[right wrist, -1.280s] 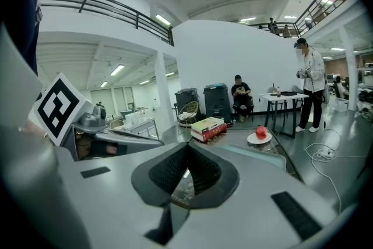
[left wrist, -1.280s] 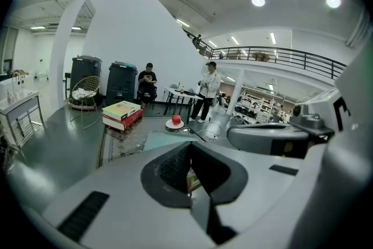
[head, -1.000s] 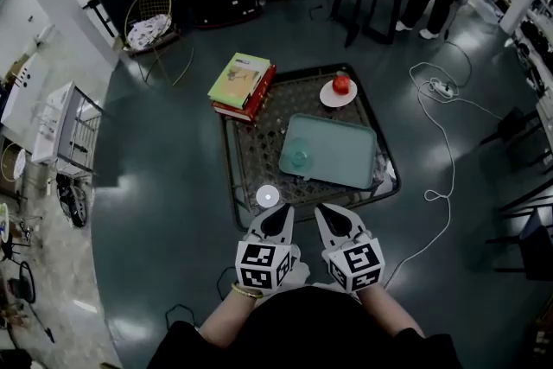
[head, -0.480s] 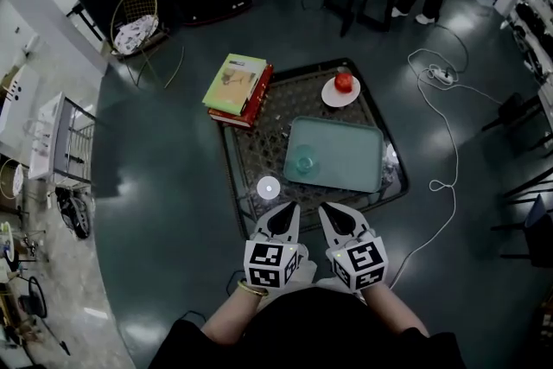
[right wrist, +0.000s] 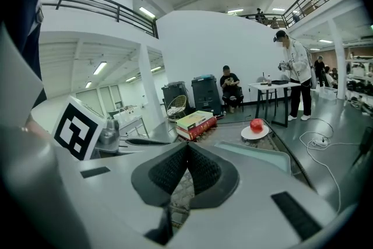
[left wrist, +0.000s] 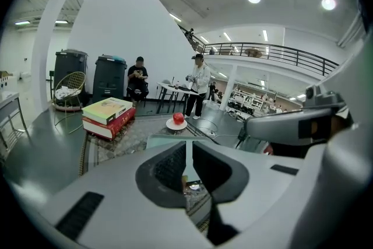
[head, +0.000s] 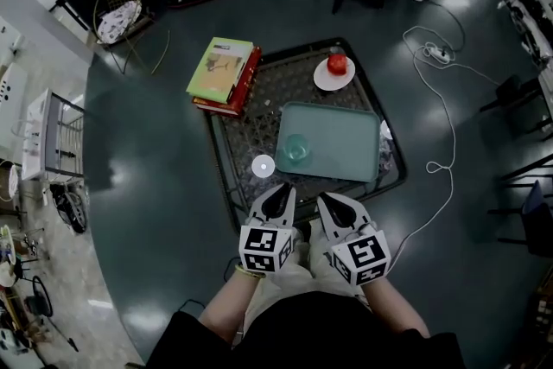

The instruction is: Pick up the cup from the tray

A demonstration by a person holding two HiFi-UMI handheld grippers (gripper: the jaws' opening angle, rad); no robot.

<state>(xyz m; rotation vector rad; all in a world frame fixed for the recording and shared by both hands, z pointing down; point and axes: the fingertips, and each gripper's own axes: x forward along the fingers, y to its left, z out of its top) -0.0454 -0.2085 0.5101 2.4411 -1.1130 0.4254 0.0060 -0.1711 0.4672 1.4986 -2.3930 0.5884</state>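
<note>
A clear greenish cup (head: pixel 296 149) stands upright at the near left corner of the pale green tray (head: pixel 341 138) on the low mesh-topped table (head: pixel 251 121). Both grippers hover side by side over the table's near edge, short of the tray. My left gripper (head: pixel 278 191) is shut and empty, its tips just behind a white disc (head: pixel 263 166). My right gripper (head: pixel 327 202) is shut too, with nothing in it. In the left gripper view the left gripper (left wrist: pixel 189 146) points at the tray (left wrist: pixel 161 139). The right gripper (right wrist: pixel 187 146) also faces the tray (right wrist: pixel 251 151). Its own jaws hide the cup in both gripper views.
A stack of books (head: pixel 222 73) lies at the table's far left, and a white plate with a red apple (head: pixel 335 65) at the far right. A white cable (head: pixel 441 125) trails on the floor to the right. People stand and sit near a desk (right wrist: pixel 274 87) beyond.
Both grippers have moved forward, from in front of the table to over its near edge. Their jaws look the same, shut and empty.
</note>
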